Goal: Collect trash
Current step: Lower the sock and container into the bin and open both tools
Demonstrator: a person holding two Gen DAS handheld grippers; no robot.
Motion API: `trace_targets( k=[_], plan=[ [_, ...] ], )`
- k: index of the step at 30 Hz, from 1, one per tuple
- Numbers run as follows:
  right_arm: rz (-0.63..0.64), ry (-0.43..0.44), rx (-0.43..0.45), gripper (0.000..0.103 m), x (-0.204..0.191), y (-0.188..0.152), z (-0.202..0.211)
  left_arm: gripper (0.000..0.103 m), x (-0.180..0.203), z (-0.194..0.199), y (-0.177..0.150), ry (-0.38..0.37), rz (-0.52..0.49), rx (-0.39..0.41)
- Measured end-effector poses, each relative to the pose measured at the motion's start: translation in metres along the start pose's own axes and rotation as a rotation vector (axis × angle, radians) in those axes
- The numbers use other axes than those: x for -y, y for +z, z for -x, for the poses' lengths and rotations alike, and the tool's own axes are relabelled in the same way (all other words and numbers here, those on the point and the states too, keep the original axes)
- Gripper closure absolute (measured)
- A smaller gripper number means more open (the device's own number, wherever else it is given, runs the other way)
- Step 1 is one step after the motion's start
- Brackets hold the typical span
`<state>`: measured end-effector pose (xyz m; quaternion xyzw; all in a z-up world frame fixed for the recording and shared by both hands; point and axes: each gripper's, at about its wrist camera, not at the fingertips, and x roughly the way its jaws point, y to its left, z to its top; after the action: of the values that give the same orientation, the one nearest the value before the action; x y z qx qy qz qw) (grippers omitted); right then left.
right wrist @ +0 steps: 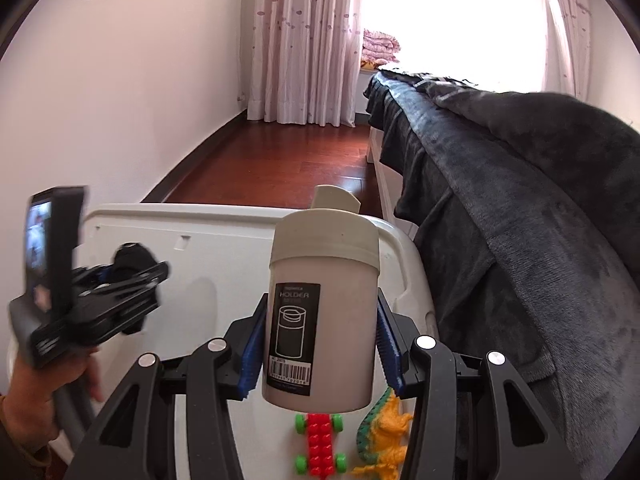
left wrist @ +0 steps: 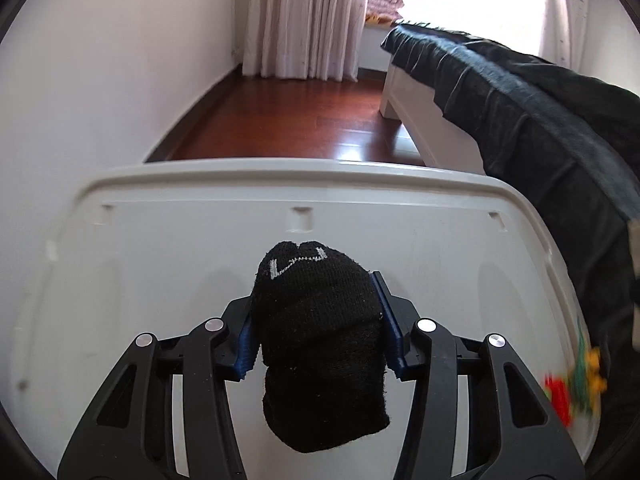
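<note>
My left gripper [left wrist: 314, 300] is shut on a rolled black sock [left wrist: 320, 360] with a grey stitched mark, held over a white plastic lid [left wrist: 160, 260]. The sock fills the gap between the blue pads and hangs below them. In the right wrist view the left gripper [right wrist: 120, 272] shows blurred at the left, the sock [right wrist: 130, 256] at its tip, a hand [right wrist: 36, 396] on its grip. My right gripper [right wrist: 320, 332] is shut on an upright white canister [right wrist: 324, 280] with a cream lid and a black "HOLDER" label.
A red brick toy car [right wrist: 320, 440] with green wheels and an orange-green dinosaur [right wrist: 384, 432] lie on the white lid [right wrist: 224, 248] under the canister. A bed with a dark blanket [right wrist: 500, 220] stands close on the right. Wooden floor [right wrist: 280, 160] and curtains lie beyond.
</note>
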<state>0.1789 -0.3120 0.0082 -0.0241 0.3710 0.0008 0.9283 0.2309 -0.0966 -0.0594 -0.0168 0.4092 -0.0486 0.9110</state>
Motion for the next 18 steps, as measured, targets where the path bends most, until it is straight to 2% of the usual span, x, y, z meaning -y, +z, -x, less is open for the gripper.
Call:
trace_targets(
  k=[5,9,13,18],
  plan=[
    [0.005,0.039,0.016,0.055,-0.024,-0.008,0.037,0.055,-0.032,0.062,-0.033,0.019,-0.006,0.022],
    [0.014,0.082,0.018,0.055,-0.055,-0.031,0.075,0.055,-0.058,0.109,-0.071,0.029,0.015,0.012],
    [0.002,0.14,-0.013,0.055,-0.087,-0.074,0.108,0.054,-0.077,0.144,-0.123,0.023,0.034,-0.031],
    [-0.036,0.201,-0.111,0.055,-0.122,-0.152,0.134,0.054,-0.089,0.17,-0.186,0.004,0.059,-0.088]
  ],
)
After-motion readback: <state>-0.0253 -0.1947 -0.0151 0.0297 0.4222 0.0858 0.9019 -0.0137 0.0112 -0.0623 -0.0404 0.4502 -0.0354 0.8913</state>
